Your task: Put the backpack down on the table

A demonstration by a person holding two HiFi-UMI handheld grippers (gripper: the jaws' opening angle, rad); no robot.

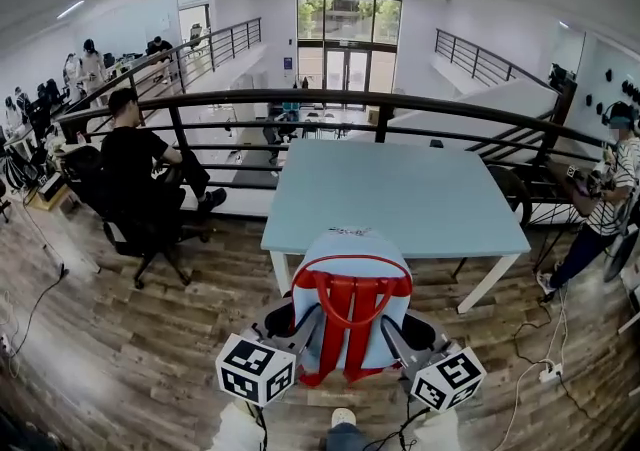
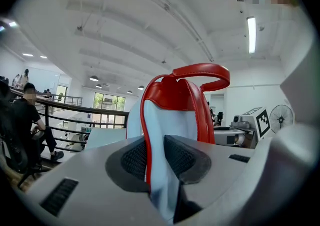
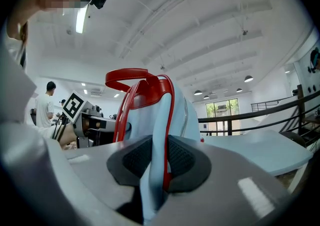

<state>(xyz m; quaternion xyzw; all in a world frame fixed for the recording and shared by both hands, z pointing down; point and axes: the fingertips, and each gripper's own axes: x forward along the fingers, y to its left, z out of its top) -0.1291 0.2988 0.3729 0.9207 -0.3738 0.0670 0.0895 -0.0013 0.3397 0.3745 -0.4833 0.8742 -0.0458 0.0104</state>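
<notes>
At 6 o'clock in the head view, short of the desk (image 1: 400, 194), the backpack (image 1: 350, 289) hangs upright in the air over the wood floor (image 1: 150, 339). Its top overlaps the desk's near edge at 12.

The left hand-held gripper (image 1: 303, 319) is clenched on the backpack's left side, pads pinching pale-blue fabric w/ the red piping (image 2: 143, 130) betw. them. The right hand-held gripper (image 1: 398, 327) grasps the right side the same way. Both bite only a thin fold of side panel, not a strap or the red top handle (image 2: 200, 71).

Risks, as I judge them:
- Slip: thin fold + smooth piping = small hold. If the backpack is loaded, fabric may creep out of one pinch. It'd then swing on the other & drop to the floor.
- Edge catch: can't tell if the bottom clears the desk top. Going fwd toward 12 w/o enough height, the bottom could hit the near edge & tip the backpack toward 6.
- Bad landing: set too near the edge, or let go while leaning, it could topple off. Needs to go well onto the bare top.
- Uneven hands: one side leading twists the backpack & strains both pinches.
- Surroundings: seated person (image 1: 130, 164) at 10 & standing person (image 1: 610, 189) at 3 are well apart from the path. The floor cable (image 1: 548, 372) at 4 is a trip risk only if stepping that way.
</notes>
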